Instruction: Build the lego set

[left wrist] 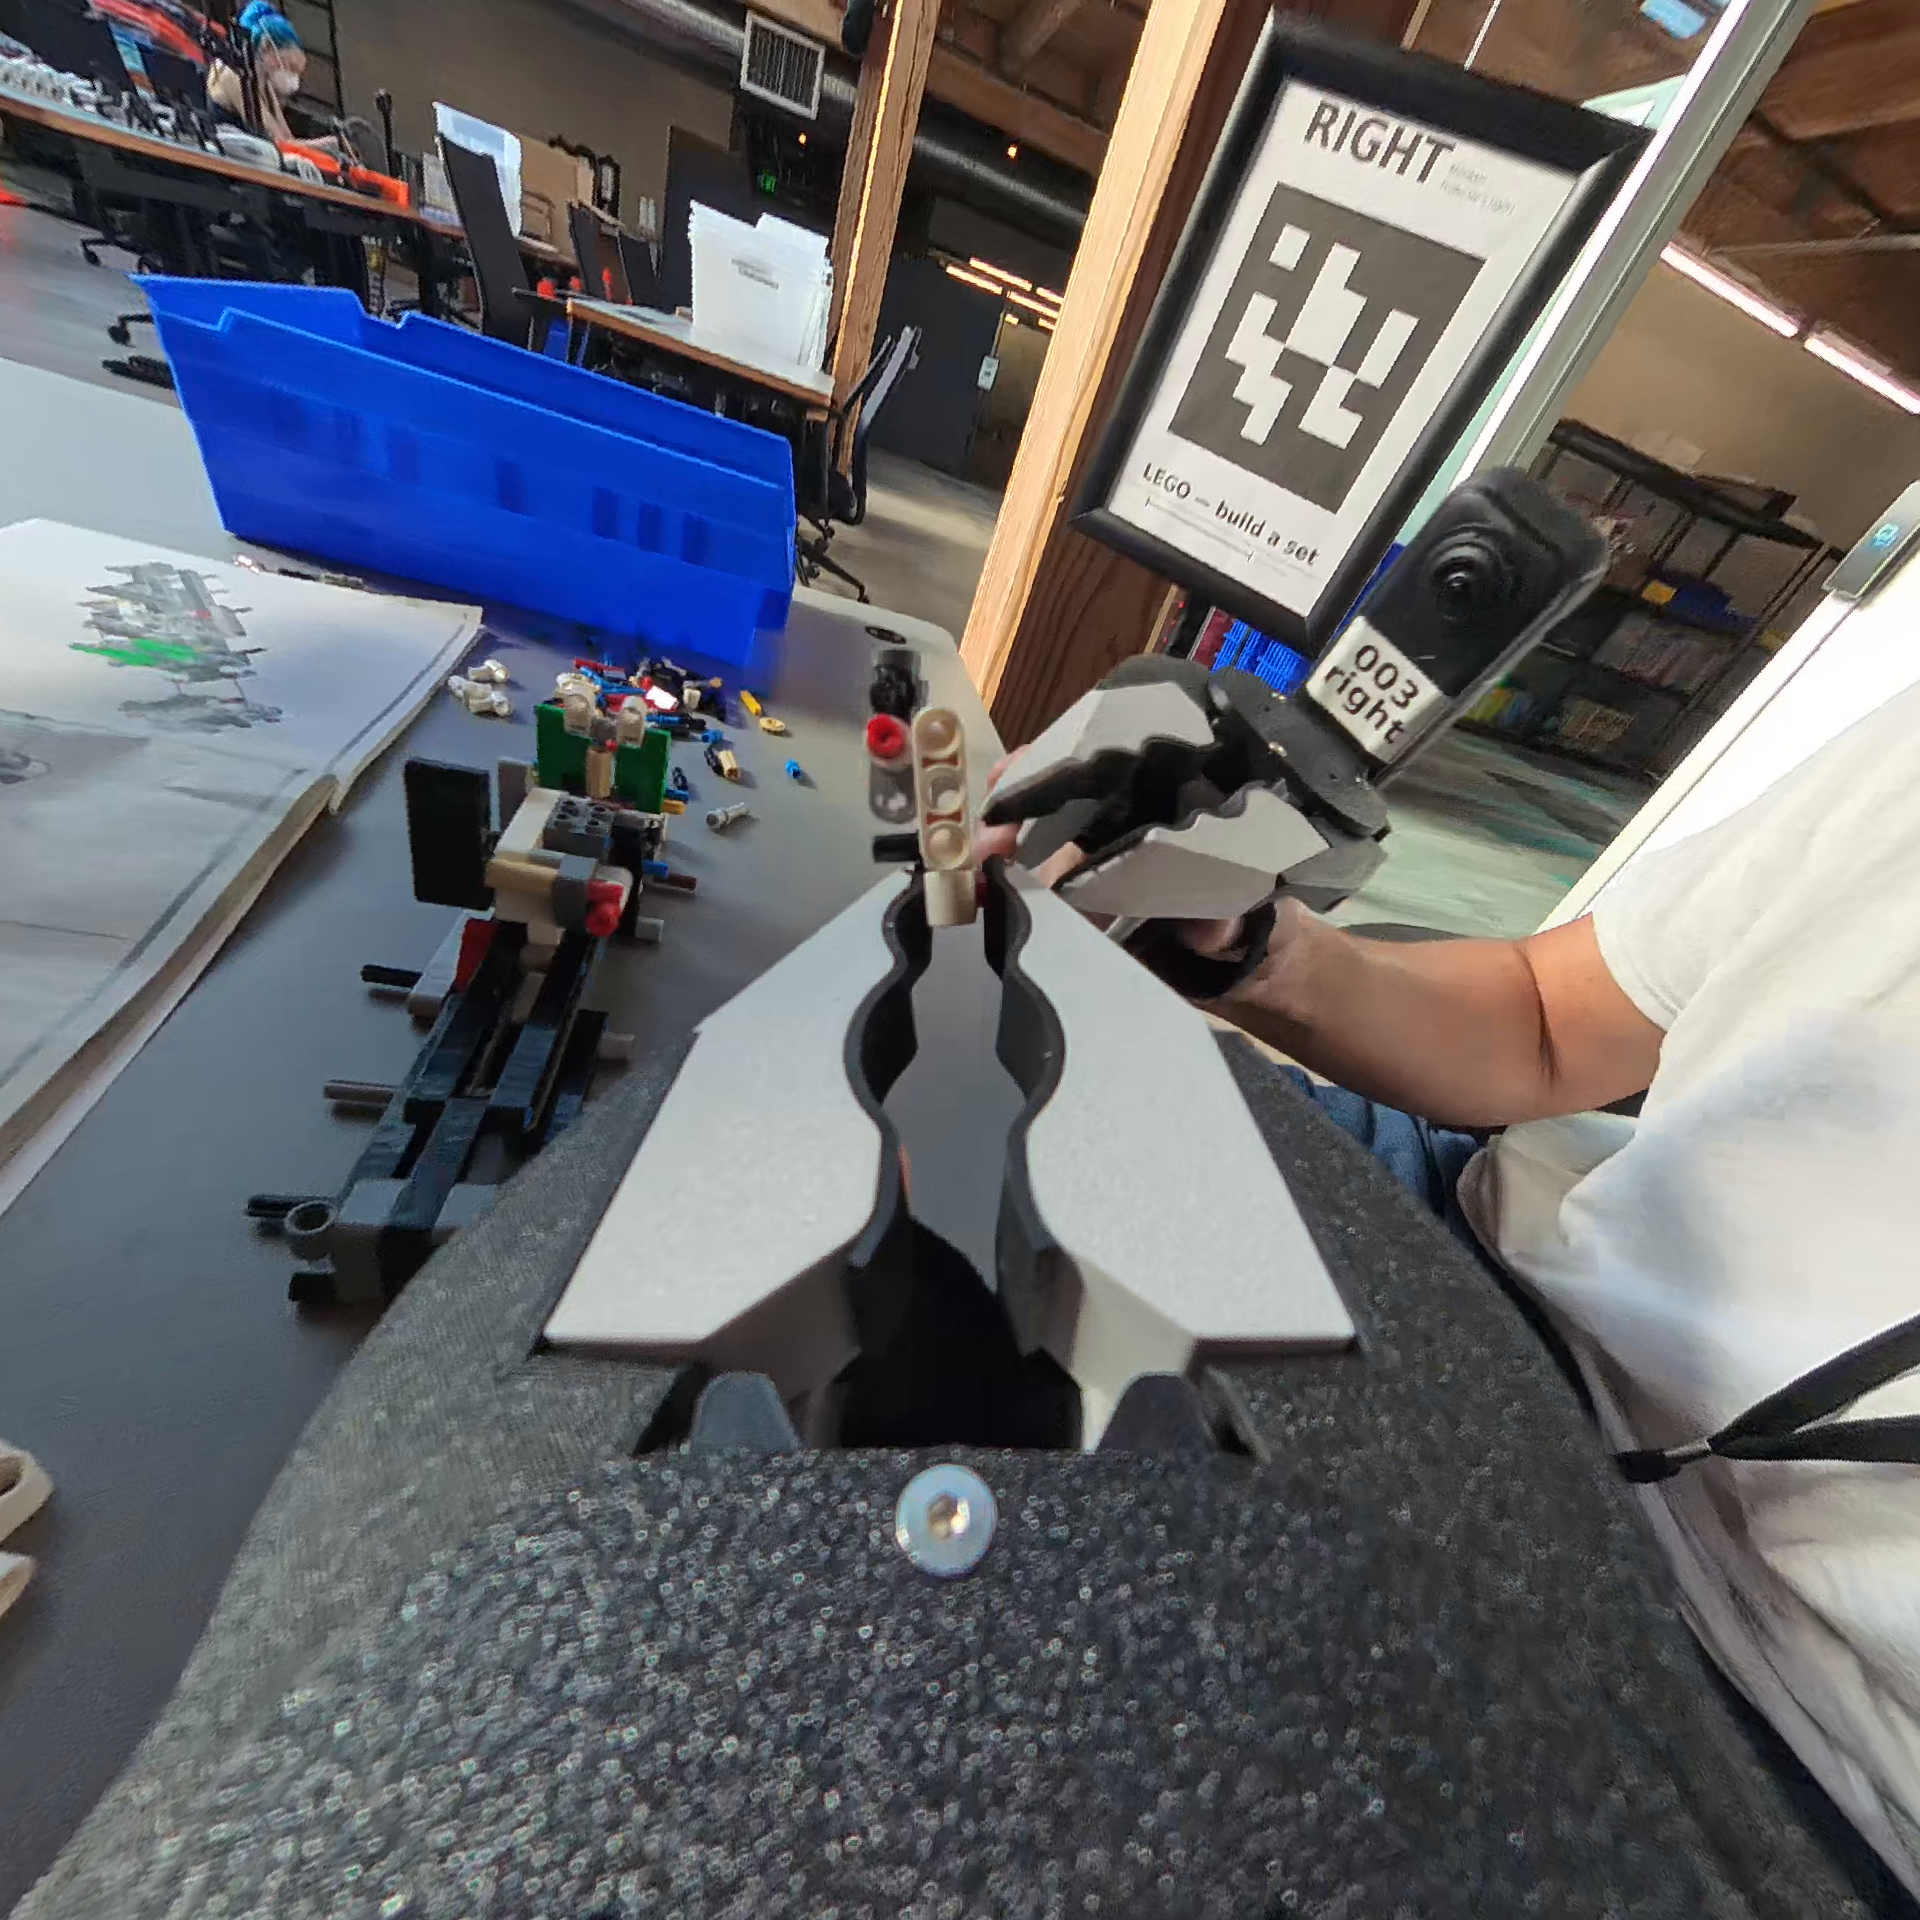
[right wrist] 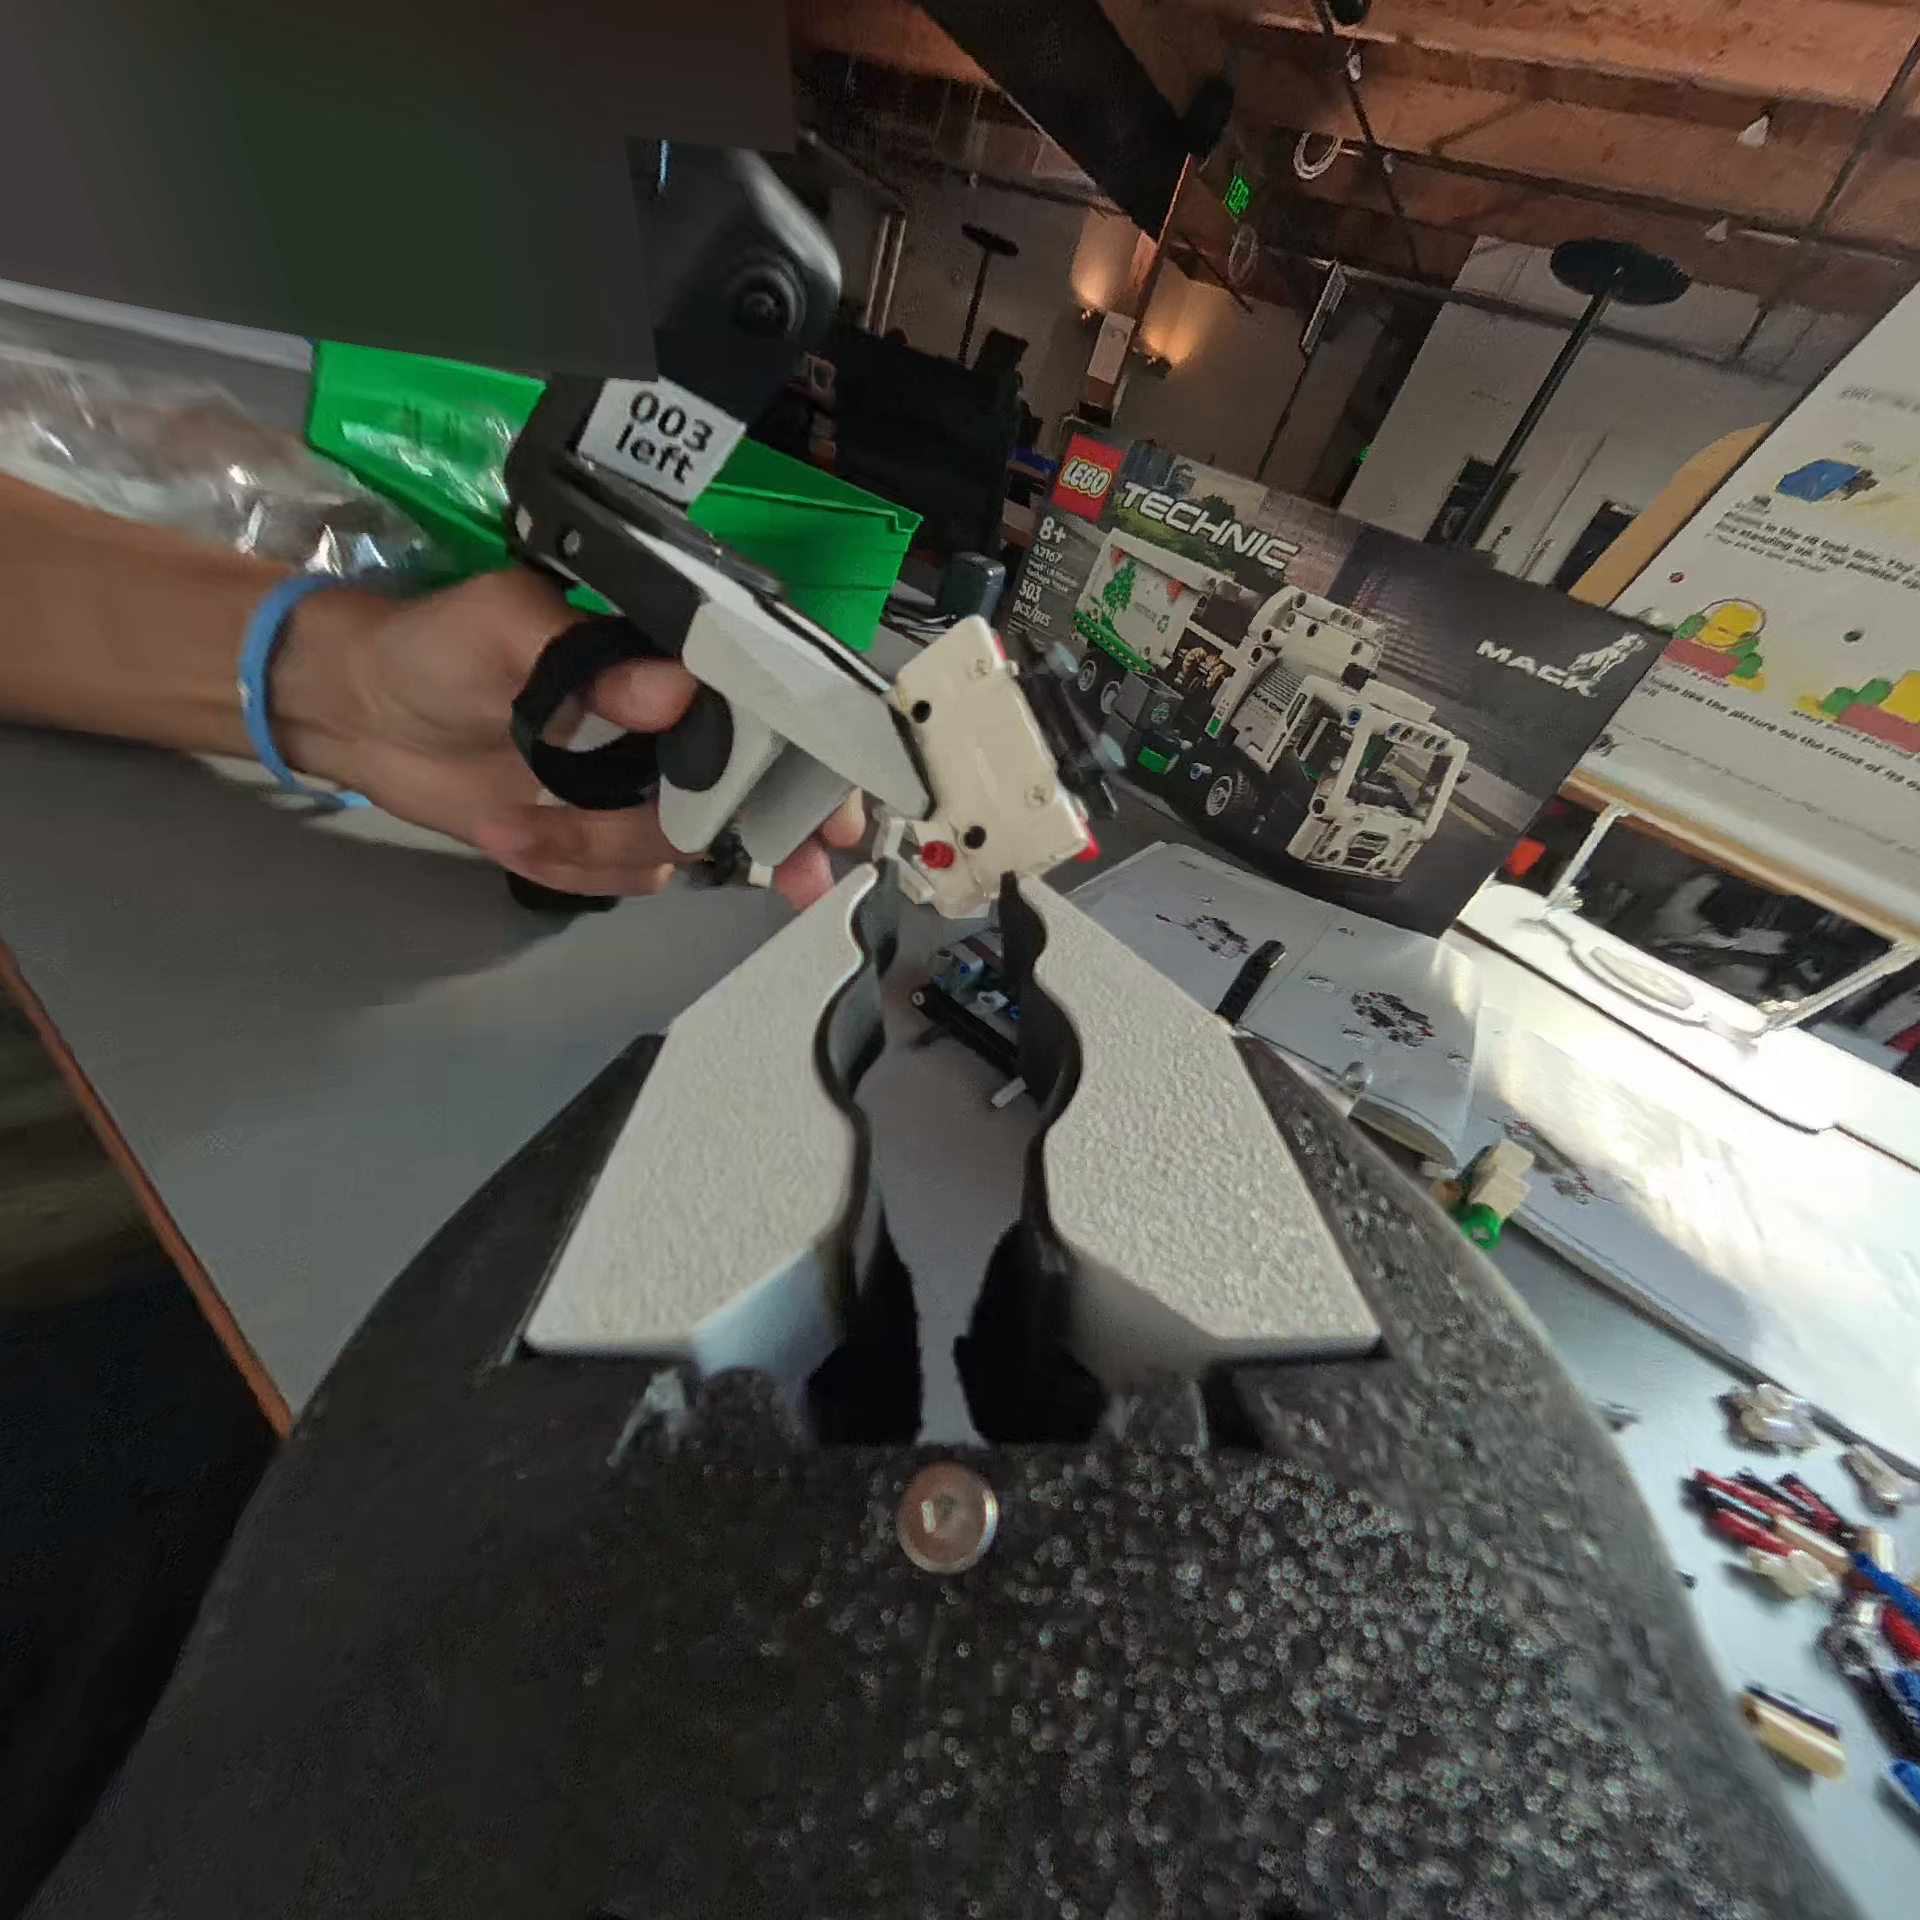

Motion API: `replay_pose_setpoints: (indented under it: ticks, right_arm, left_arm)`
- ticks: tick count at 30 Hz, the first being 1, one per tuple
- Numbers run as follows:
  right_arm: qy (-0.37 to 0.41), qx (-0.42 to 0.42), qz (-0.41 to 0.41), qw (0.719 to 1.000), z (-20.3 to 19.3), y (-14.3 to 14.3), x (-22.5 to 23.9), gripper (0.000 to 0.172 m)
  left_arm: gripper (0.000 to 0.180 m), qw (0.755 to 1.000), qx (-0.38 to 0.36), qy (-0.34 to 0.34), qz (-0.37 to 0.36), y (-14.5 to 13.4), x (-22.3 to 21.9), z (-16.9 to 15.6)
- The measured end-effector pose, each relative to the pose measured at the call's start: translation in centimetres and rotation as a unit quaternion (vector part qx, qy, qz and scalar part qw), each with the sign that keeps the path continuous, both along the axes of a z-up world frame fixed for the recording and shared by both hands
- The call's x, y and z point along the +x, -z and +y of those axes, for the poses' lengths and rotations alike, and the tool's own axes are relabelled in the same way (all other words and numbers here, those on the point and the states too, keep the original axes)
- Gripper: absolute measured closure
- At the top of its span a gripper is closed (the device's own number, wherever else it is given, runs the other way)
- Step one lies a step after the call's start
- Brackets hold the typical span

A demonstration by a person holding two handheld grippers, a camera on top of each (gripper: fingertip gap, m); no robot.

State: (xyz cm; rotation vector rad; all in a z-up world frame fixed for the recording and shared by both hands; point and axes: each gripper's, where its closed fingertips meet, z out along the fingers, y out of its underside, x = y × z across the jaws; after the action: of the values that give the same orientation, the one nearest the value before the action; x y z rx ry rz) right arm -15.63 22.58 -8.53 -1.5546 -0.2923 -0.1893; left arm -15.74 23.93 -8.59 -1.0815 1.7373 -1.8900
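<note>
My left gripper [left wrist: 948, 902] is shut on the lower end of a cream-white brick assembly [left wrist: 943, 795] and holds it upright above the dark table [left wrist: 790, 831]. In the right wrist view the same assembly [right wrist: 987, 769] shows as a white panel with holes and a red pin, held at the left gripper's tips [right wrist: 914, 769]. My right gripper [right wrist: 935, 899] has its fingers apart, and its tips just reach the panel's lower corner. In the left wrist view the right gripper [left wrist: 1023, 847] sits just right of the assembly. A person's fingertip [right wrist: 821, 873] is close by.
A half-built dark chassis [left wrist: 499, 987] lies left of my left gripper, with loose small parts [left wrist: 644, 707] behind it. An open instruction booklet [left wrist: 156, 727] and a blue bin [left wrist: 499, 478] are farther left. A green bin [right wrist: 800, 520], the set's box [right wrist: 1299, 707] and more loose parts [right wrist: 1829, 1558] are also on the table. My left and right fingertips are right by each other.
</note>
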Motion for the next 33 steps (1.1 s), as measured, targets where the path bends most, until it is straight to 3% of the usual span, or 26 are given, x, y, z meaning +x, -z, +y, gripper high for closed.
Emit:
replay_pose_setpoints:
  ticks: [2,5,15,20,29,33]
  right_arm:
    - [-0.032,-0.006,0.099,0.995,-0.2,-0.7,0.4,0.140]
    - [-0.122,-0.013,0.198,0.973,0.1,-1.4,-0.8,0.145]
    - [-0.186,-0.022,0.231,0.955,0.0,-1.1,-1.9,0.157]
    - [-0.255,-0.045,0.286,0.922,-0.8,-1.2,-2.6,0.164]
    - [-0.255,-0.045,0.294,0.920,-0.3,-1.2,-2.3,0.163]
    - [-0.220,-0.064,0.277,0.933,-0.3,-2.0,0.3,0.155]
  left_arm:
    - [0.173,0.999,-0.025,0.019,-0.023,-0.9,-0.5,-0.3]
    - [0.173,0.998,-0.027,0.039,-0.045,-1.4,-1.1,-1.1]
    - [0.174,0.996,-0.040,0.061,-0.055,-1.8,-1.8,-1.8]
    - [0.173,0.994,-0.009,0.068,-0.087,-2.0,-2.3,-2.7]
    - [0.174,0.995,-0.039,0.066,-0.069,-2.1,-2.0,-2.1]
    - [0.174,0.996,-0.067,0.016,-0.056,-2.2,-0.9,-0.1]
